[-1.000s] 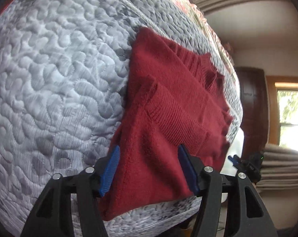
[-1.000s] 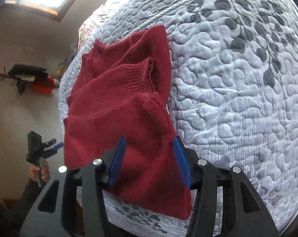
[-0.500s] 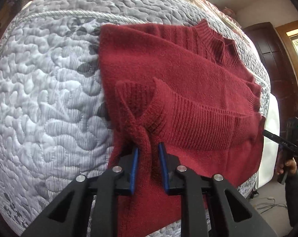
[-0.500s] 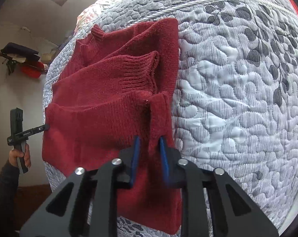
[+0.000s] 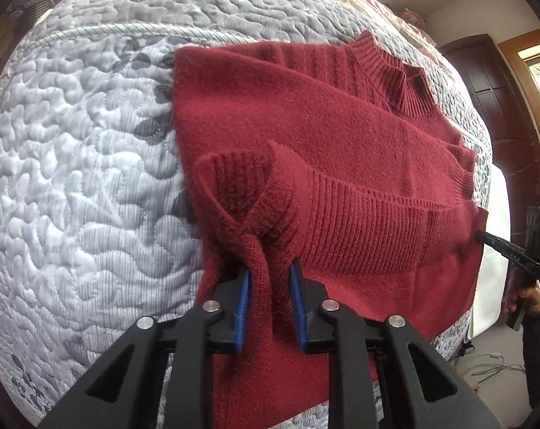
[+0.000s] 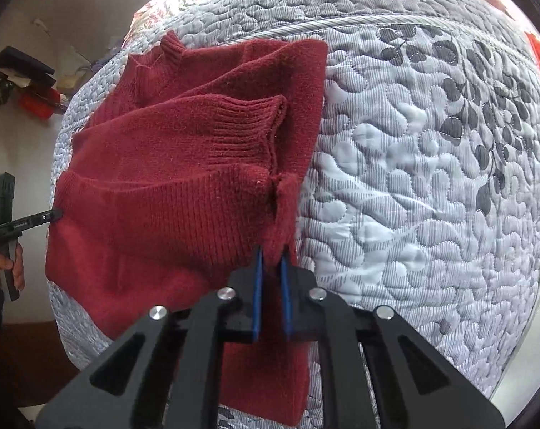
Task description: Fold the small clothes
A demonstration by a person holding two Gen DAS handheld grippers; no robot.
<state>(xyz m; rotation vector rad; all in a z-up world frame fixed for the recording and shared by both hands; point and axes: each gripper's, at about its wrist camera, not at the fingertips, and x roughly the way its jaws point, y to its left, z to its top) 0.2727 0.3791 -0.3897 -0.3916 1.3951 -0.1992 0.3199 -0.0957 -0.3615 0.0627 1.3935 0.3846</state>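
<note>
A dark red knitted sweater [image 5: 341, 136] lies on a grey quilted bedspread [image 5: 73, 178], sleeves folded across its body and collar at the far end. My left gripper [image 5: 270, 275] is shut on a pinched ridge of the sweater near its left edge, just below a ribbed cuff [image 5: 248, 189]. In the right wrist view the same sweater [image 6: 169, 193] fills the left half. My right gripper [image 6: 271, 254] is shut on a fold at the sweater's right edge, below the other cuff [image 6: 248, 128]. Each gripper shows at the far side edge in the other's view.
The bedspread [image 6: 430, 196] extends wide beside the sweater, with a corded seam and leaf print. A dark wooden door [image 5: 502, 107] stands past the bed. A shelf with red and dark items [image 6: 30, 82] hangs on the wall. A hand [image 6: 1, 268] holds the other gripper's handle.
A second ago both grippers stood open over the sweater's near hem. They have closed on pinches of the fabric at its left and right edges and drawn them up into ridges.
</note>
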